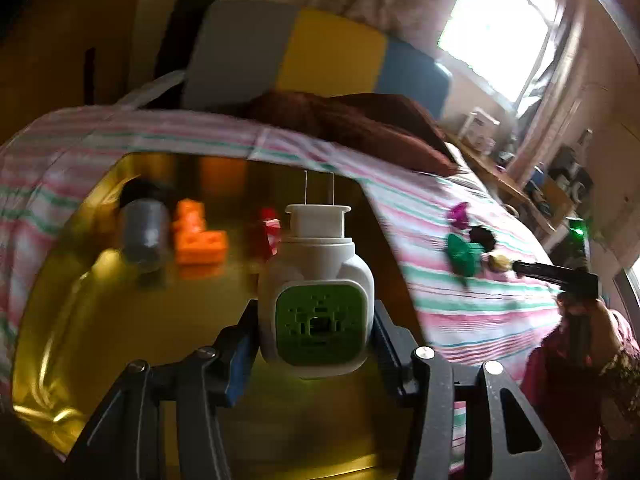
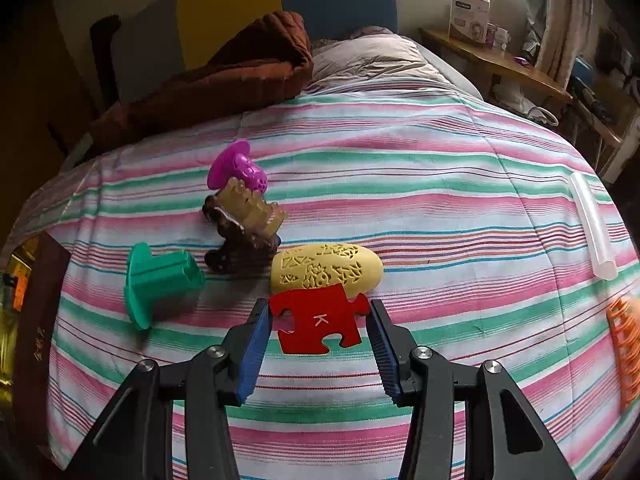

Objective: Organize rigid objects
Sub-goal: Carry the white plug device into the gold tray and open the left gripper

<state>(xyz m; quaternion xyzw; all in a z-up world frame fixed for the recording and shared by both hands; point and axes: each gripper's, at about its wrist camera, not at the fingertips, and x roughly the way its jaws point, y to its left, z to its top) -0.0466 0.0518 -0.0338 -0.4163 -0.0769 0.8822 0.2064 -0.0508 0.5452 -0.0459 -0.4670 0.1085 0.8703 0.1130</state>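
Observation:
My left gripper (image 1: 316, 320) is shut on a white plug-in device with a green vent face (image 1: 316, 300), its two prongs pointing away from me. It hangs over a shiny golden tray (image 1: 80, 320) that holds a grey cylinder (image 1: 146, 232), an orange block (image 1: 198, 236) and a red piece (image 1: 266, 232). My right gripper (image 2: 319, 312) is shut on a red puzzle piece marked K (image 2: 318, 318), just above the striped bedspread (image 2: 400, 200). Beyond it lie a yellow perforated oval (image 2: 326, 266), a green spool (image 2: 160, 280), a purple spool (image 2: 238, 168) and a brown curly piece with a tan comb (image 2: 244, 232).
A clear tube (image 2: 592, 224) and an orange comb-like piece (image 2: 624, 344) lie at the bedspread's right edge. A brown blanket (image 2: 240, 76) is heaped at the head of the bed. A cluttered wooden shelf (image 2: 500, 60) stands on the right. The right gripper (image 1: 524, 267) and a red sleeve (image 1: 560, 380) show at the right of the left wrist view.

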